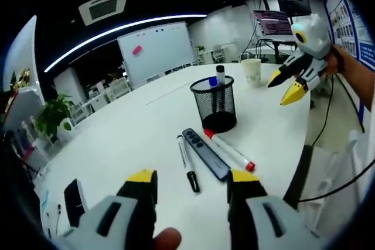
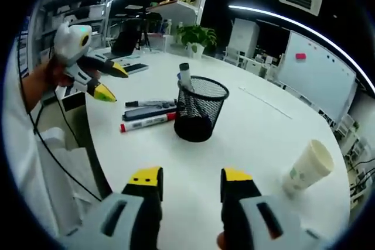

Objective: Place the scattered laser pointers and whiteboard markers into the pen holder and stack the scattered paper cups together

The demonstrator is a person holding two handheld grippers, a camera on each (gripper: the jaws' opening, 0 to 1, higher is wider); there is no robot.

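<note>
Two yellow-tipped claws (left claw (image 1: pixel 192 181), right claw (image 2: pixel 190 177)), parted, empty, above round black mesh pen holder (image 1: pixel 215 105).

We see the left grey gripper with yellow-tipped black fingers (image 1: pixel 190 182) held low, fingers parted and empty (a fingertip (image 1: pixel 168 239) shows beneath). The right grey, yellow-tipped gripper (image 2: pixel 190 181) likewise gapes, gripping nothing.

We see a round white table (image 1: pixel 135 139) in an office. A whiteboard (image 1: pixel 155 50) with a pink note (image 1: pixel 137 50) stands behind it. A potted plant (image 1: pixel 54 115) sits off to one side, a ceiling vent (image 1: pixel 103 7) overhead, and a black phone (image 1: pixel 74 201) lies near the table's edge.
</note>
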